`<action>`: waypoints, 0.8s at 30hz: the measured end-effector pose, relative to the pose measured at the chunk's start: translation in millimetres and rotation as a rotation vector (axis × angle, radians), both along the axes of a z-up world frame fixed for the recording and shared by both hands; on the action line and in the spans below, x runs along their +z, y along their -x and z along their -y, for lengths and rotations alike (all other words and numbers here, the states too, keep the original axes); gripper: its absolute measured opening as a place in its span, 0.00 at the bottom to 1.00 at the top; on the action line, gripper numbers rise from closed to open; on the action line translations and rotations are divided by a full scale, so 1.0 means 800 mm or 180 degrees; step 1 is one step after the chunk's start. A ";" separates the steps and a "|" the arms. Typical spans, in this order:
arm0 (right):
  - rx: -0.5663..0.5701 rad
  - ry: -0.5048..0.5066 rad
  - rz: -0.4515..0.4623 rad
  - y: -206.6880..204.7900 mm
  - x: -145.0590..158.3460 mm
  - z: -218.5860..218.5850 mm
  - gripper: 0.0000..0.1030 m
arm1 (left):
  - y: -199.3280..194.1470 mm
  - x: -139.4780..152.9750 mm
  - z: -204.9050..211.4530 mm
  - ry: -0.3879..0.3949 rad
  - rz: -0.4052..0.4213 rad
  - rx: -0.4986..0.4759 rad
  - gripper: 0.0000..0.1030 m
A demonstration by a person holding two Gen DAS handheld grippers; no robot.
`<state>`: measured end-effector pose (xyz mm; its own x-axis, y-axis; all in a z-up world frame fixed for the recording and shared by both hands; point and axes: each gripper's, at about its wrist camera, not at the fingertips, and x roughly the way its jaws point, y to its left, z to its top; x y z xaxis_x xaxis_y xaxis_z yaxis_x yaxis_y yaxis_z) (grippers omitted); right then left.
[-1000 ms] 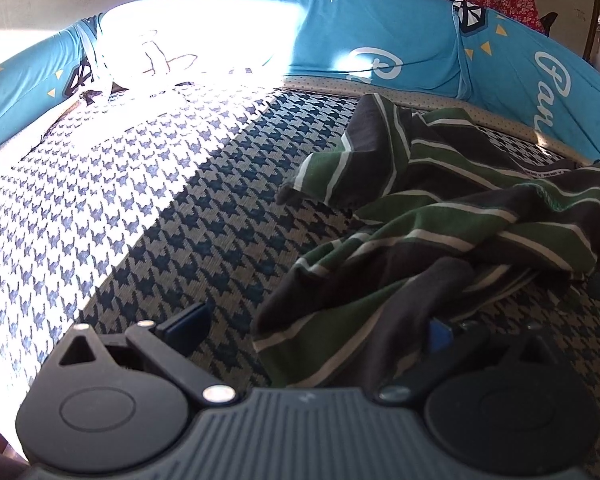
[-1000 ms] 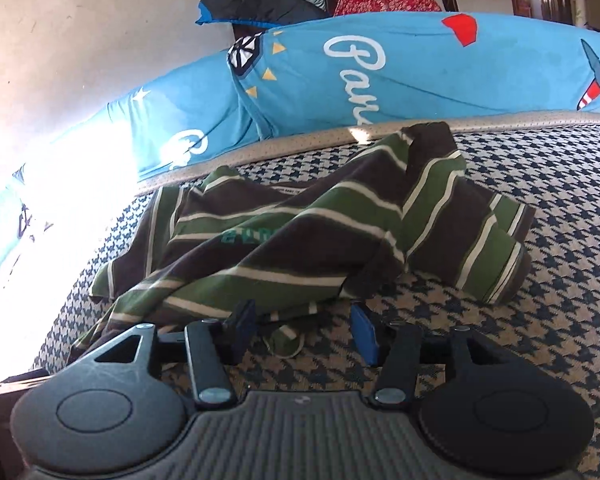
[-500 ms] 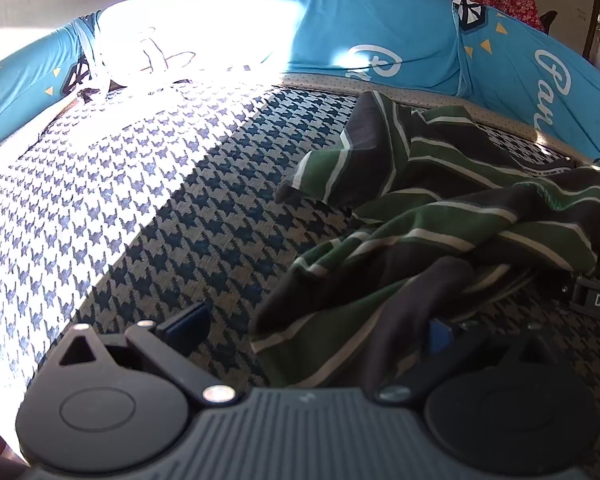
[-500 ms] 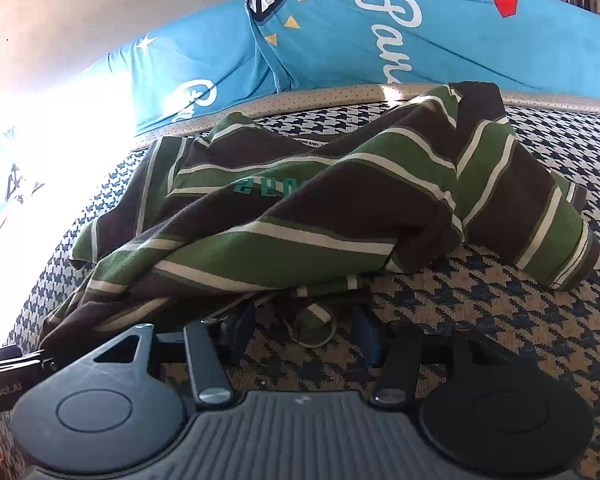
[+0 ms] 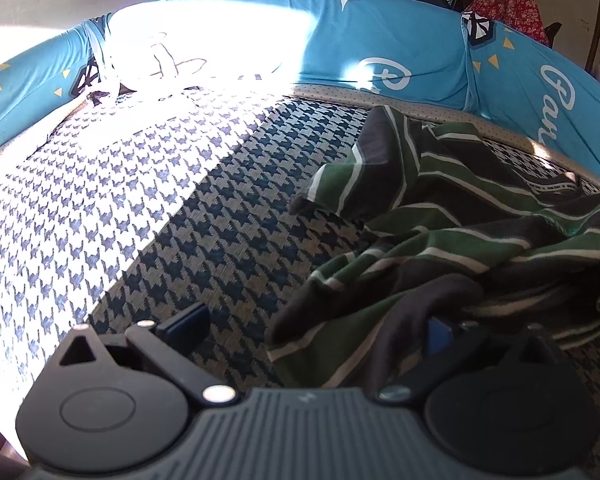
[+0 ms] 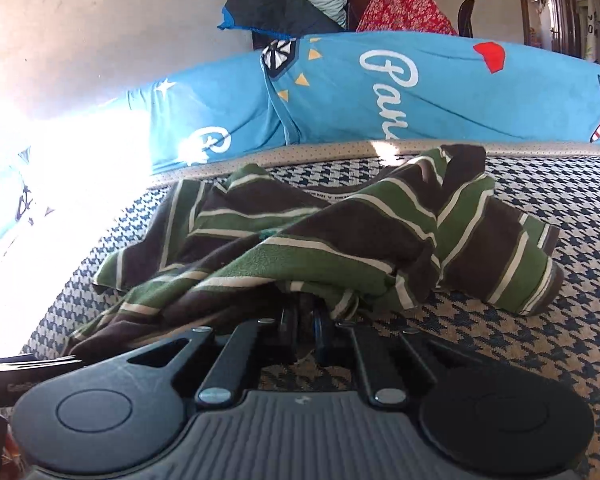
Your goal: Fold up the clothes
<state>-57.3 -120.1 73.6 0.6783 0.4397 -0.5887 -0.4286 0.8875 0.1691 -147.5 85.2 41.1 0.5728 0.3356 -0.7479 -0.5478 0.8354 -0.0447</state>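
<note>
A crumpled green, brown and white striped shirt (image 6: 320, 240) lies on the houndstooth mat (image 6: 540, 340); it also shows at the right of the left wrist view (image 5: 460, 240). My right gripper (image 6: 305, 320) is shut on the shirt's near edge, and the cloth drapes over the fingertips. My left gripper (image 5: 312, 324) is open at the shirt's near left corner. Its left finger (image 5: 184, 322) rests over bare mat and dark cloth covers its right finger (image 5: 436, 334).
Blue printed bolsters (image 5: 400, 52) (image 6: 420, 92) ring the mat's far side. Strong sunlight washes out the left of the mat (image 5: 80, 200). Pillows and red floral cloth (image 6: 404, 8) sit behind the bolsters. The other gripper's body (image 6: 20, 364) shows at the left edge.
My right gripper moved forward into the shirt's near edge and closed on it. My left gripper stayed open in place; the shirt barely shifted.
</note>
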 end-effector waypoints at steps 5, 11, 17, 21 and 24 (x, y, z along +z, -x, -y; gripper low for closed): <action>-0.0172 -0.0156 0.0225 0.053 0.020 0.050 0.08 | 0.016 0.009 -0.001 0.0029 0.0116 -0.0036 1.00; -0.0242 -0.0171 0.0321 0.104 0.029 0.094 0.08 | 0.042 0.021 0.002 0.0012 0.0239 -0.0125 1.00; -0.0208 -0.0142 0.0310 0.143 0.026 0.119 0.08 | 0.068 0.022 0.011 -0.0035 0.0229 -0.0189 1.00; -0.0079 -0.0041 0.0176 0.167 0.015 0.126 0.09 | 0.086 0.023 0.018 -0.0095 0.0229 -0.0265 1.00; -0.0029 0.0081 0.0072 0.181 0.004 0.127 0.09 | 0.100 0.023 0.023 -0.0106 0.0237 -0.0330 1.00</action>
